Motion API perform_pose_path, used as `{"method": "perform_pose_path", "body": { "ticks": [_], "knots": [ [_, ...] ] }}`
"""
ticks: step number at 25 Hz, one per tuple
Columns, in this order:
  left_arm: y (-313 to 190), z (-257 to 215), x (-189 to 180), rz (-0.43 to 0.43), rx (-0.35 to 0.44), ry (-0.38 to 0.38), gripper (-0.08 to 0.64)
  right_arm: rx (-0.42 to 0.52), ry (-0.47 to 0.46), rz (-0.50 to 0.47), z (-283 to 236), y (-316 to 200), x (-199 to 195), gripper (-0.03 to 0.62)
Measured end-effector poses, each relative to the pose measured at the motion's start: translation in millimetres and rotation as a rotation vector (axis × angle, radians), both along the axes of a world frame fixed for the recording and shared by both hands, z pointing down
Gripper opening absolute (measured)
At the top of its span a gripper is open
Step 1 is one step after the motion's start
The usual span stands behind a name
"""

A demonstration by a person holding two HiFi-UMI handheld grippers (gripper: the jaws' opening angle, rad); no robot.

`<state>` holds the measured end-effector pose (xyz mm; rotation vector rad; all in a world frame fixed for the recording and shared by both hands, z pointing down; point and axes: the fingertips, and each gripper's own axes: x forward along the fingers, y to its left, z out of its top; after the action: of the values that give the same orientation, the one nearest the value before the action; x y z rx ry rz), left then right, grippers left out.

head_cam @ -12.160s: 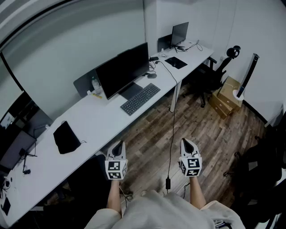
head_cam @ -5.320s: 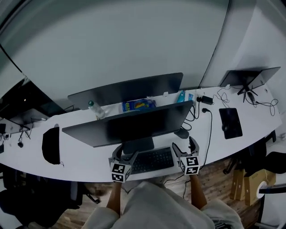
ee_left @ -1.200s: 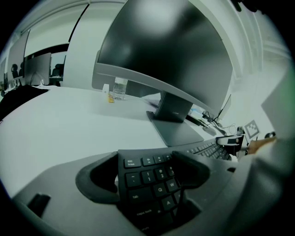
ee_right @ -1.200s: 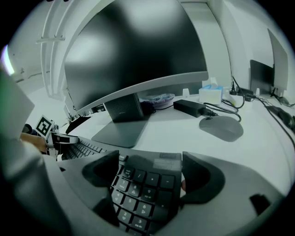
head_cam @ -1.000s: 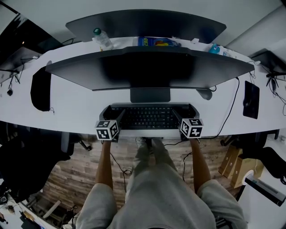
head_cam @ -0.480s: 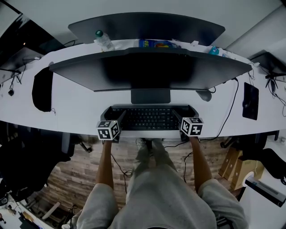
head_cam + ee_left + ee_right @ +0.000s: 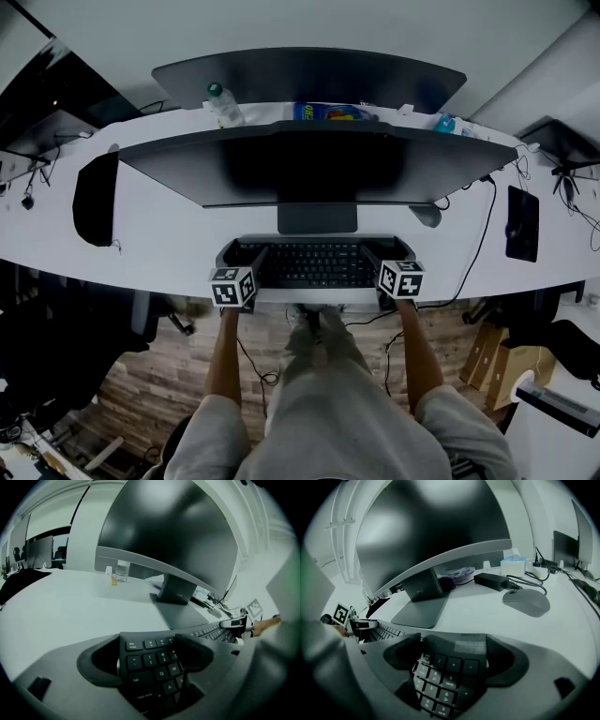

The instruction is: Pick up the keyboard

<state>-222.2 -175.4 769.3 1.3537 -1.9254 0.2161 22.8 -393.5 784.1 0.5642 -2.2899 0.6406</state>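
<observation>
The black keyboard (image 7: pixel 317 264) lies crosswise in front of the monitor stand, near the desk's front edge. My left gripper (image 7: pixel 242 255) is shut on its left end; the esc and number keys (image 7: pixel 154 660) sit between the jaws of the left gripper (image 7: pixel 149 648). My right gripper (image 7: pixel 386 253) is shut on the right end, where the numeric pad (image 7: pixel 445 672) fills the gap of the right gripper (image 7: pixel 454 656). Each gripper view shows the other gripper at the keyboard's far end. I cannot tell whether the keyboard is off the desk.
A wide monitor (image 7: pixel 319 164) on a grey stand (image 7: pixel 317 217) stands just behind the keyboard. A mouse (image 7: pixel 525 603), a power adapter (image 7: pixel 492 580) and cables lie to the right. A water bottle (image 7: pixel 223 103) stands behind the monitor and a black pouch (image 7: pixel 96 186) lies at the left.
Both grippers stay clamped on the keyboard's ends. The head view has shifted, so the desk sits lower in the picture; the keyboard keeps its place in front of the stand.
</observation>
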Motion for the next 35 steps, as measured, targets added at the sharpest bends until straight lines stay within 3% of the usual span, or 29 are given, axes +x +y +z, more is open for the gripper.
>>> {"method": "perform_pose_path", "body": {
  "ticks": [16,25,35],
  "knots": [
    [5.5,-39.3,9.0,0.008,0.043,-0.040,0.341,0.063,-0.049,0.010,-39.7,7.9,10.6,0.417],
    [14.7,-82.3,10.3,-0.008,0.124,-0.081,0.341,0.172,-0.103,-0.005,-93.6,12.2,8.7,0.417],
    [10.3,-162.8,9.4,-0.012,0.250,-0.201,0.341,0.309,-0.226,-0.007,-172.9,6.3,7.1,0.417]
  ]
}}
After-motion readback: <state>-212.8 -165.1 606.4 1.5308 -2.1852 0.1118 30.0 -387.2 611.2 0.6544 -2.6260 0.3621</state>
